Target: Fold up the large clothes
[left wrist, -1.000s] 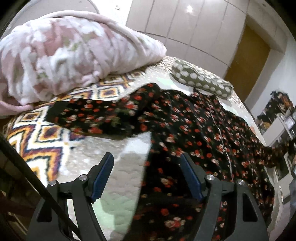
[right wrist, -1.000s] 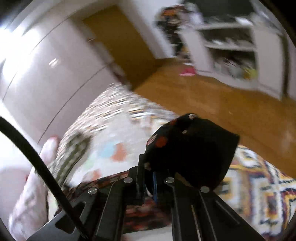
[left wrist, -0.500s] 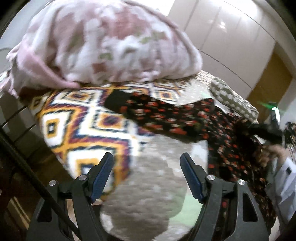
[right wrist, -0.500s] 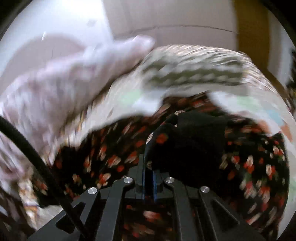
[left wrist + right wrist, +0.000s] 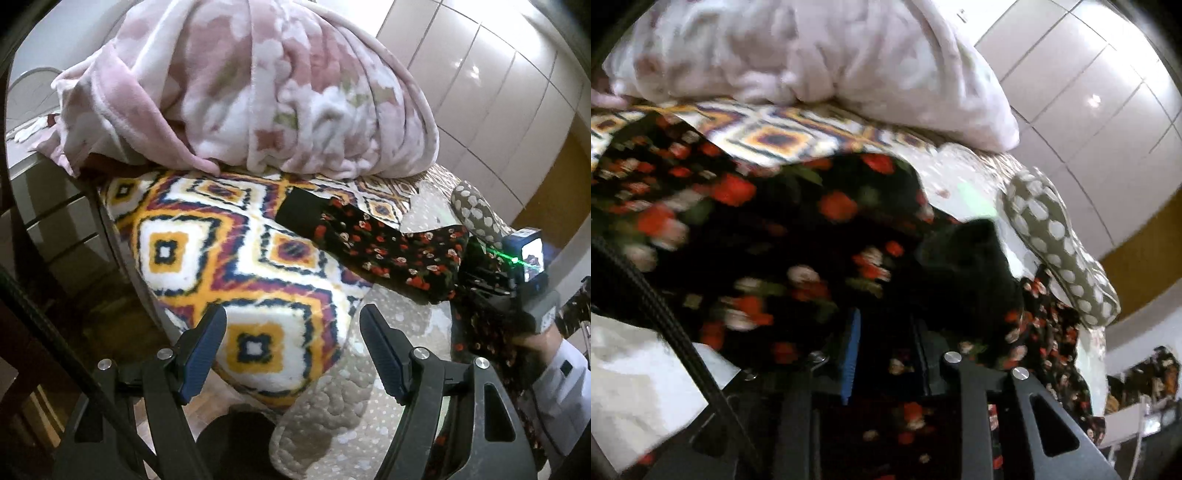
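Pink fleece blanket [image 5: 258,85] heaps at your far left on the diamond-patterned bedspread [image 5: 207,251]. Your left gripper [image 5: 291,354] hangs wide apart, empty, above it. The black floral garment [image 5: 384,247] sprawls rightward across the bed. Your right gripper [image 5: 886,350] has just been parting its jaws, cloth loose between them.

Left gripper [image 5: 291,347] tilted down, jaws wide, nothing between; right gripper [image 5: 886,354] angled down, jaws just been opening, floral fabric between them, contact unclear
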The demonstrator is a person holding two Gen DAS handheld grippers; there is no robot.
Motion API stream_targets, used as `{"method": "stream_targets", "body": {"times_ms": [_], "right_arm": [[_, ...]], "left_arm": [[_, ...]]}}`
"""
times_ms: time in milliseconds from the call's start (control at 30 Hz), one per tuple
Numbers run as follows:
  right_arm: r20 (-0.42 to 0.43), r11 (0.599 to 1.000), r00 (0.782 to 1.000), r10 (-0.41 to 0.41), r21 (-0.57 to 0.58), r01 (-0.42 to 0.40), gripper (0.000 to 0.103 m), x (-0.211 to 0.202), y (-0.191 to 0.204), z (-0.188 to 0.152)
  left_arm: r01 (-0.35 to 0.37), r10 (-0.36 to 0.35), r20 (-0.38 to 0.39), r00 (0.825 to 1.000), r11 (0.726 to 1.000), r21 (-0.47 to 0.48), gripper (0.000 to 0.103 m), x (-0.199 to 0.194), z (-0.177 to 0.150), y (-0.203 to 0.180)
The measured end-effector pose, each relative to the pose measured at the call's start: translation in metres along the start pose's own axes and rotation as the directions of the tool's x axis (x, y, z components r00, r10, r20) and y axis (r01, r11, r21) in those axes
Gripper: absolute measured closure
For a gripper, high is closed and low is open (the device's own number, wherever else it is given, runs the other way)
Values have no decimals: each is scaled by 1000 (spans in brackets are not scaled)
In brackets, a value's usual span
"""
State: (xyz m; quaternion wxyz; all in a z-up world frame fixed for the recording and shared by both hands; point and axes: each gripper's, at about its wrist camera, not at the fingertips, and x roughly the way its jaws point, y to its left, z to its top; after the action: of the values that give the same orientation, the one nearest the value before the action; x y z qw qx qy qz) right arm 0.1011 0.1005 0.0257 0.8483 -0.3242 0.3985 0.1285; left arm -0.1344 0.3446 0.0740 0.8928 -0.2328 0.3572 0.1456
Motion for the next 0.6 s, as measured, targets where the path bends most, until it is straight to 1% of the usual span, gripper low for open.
{"method": "stream_targets", "body": {"times_ms": [67,133,200,233,267,300,367,400,433,500,533,600], "right_arm": [[18,1000,1000,-3,21,3,75,-12,-2,3],[32,998,999,5,65,-7,75,-31,-2,5],[69,997,998,3,80,-9,74,-53,4,13],[96,997,995,22,71,-29,71,-65,10,18],[117,997,992,44,59,-51,64,-77,19,22],[146,996,986,77,35,-83,60,-89,32,28],[188,989,971,150,-23,-149,42,-106,59,39],[200,977,956,213,-67,-204,41,-114,80,46],[198,965,946,257,-98,-241,41,-116,96,52],[177,945,933,314,-152,-289,41,-114,130,63],[164,936,929,331,-179,-302,41,-109,149,70],[135,930,932,337,-204,-306,41,-93,177,81]], "left_arm": [[-6,6,8,1000,1000,-6,29,-2,1,4],[-12,13,20,1000,1000,-18,29,-6,2,10],[-24,25,31,999,999,-32,29,-9,2,16],[-28,29,33,999,999,-38,29,-9,3,19],[-31,33,36,999,998,-46,29,-10,3,23],[-31,33,36,999,998,-51,29,-10,3,25],[-35,37,35,999,998,-62,29,-10,2,31],[-38,40,33,999,997,-68,29,-10,1,35],[-39,42,31,999,997,-73,29,-9,0,37],[-42,44,25,999,995,-85,29,-7,-1,43],[-45,47,21,999,995,-90,29,-5,-2,46],[-50,51,15,999,994,-98,29,-4,-4,51]]}}
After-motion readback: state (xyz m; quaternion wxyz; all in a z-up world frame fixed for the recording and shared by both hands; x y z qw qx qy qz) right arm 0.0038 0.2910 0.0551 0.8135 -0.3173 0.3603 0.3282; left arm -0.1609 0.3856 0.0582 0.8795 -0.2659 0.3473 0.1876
